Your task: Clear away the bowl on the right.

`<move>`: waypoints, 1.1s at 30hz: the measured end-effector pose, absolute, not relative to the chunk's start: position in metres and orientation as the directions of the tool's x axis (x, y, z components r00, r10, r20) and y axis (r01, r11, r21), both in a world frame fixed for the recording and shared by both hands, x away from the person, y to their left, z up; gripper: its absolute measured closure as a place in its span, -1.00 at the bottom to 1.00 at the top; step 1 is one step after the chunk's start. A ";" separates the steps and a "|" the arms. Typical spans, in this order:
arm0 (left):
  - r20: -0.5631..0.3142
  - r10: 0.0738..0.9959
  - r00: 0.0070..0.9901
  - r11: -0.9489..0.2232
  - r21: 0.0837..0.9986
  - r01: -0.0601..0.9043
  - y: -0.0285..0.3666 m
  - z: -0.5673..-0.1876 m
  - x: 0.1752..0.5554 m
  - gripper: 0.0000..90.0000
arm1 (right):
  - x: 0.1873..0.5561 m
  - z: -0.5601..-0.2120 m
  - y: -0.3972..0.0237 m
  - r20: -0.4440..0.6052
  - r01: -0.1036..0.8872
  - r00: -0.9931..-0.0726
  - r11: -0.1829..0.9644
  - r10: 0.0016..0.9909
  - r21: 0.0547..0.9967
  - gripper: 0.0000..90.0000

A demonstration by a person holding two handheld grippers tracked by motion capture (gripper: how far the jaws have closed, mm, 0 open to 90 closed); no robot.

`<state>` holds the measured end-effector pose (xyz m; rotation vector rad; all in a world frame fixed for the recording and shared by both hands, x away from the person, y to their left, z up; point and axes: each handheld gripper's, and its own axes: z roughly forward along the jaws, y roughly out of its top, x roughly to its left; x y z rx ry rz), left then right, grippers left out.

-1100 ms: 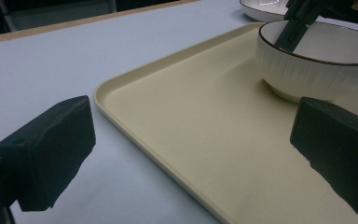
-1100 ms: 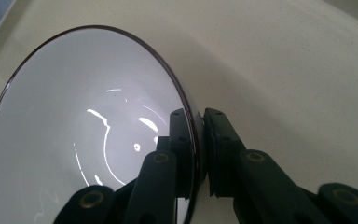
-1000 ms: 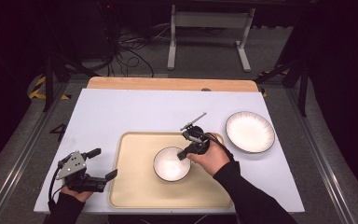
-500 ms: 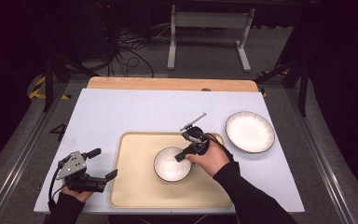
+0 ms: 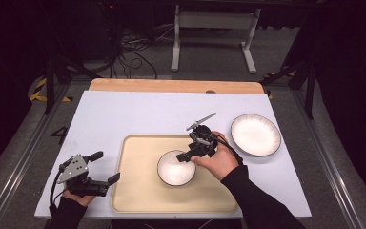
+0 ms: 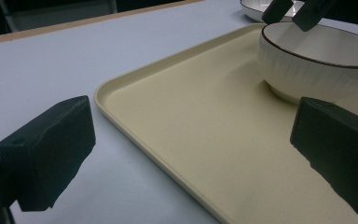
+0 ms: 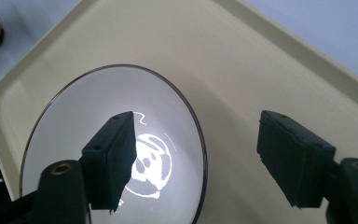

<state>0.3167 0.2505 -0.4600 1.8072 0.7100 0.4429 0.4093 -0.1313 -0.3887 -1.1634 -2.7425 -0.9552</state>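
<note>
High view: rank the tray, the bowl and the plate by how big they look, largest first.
1. Tray
2. Plate
3. Bowl

Plate and bowl are fairly close; the plate lies slightly farther from the camera yet looks wider.

On the tray (image 5: 138,191), the bowl (image 5: 174,171) blocks the centre; free floor lies from 6 to 11 o'clock of it. A plate (image 5: 256,135) stands at the bowl's 2 o'clock.

A white bowl (image 5: 176,168) with a thin dark rim and ribbed outside stands upright right of the middle of a cream tray (image 5: 138,191) (at the table's near edge); a matching plate (image 5: 256,134) lies by the right edge.
</note>
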 end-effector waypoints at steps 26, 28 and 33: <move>-0.040 0.658 0.752 -0.228 0.941 0.250 0.250 -0.460 0.317 -0.99 | 0.376 -0.352 -0.153 0.059 0.485 -0.784 0.550 0.618 0.680 -0.82; -0.040 0.658 0.752 -0.228 0.941 0.250 0.250 -0.460 0.317 -0.99 | 0.374 -0.351 -0.155 0.063 0.486 -0.782 0.544 0.620 0.684 -0.82; -0.041 0.657 0.752 -0.229 0.941 0.251 0.250 -0.460 0.317 -0.99 | 0.370 -0.348 -0.164 0.064 0.475 -0.781 0.524 0.621 0.707 -0.82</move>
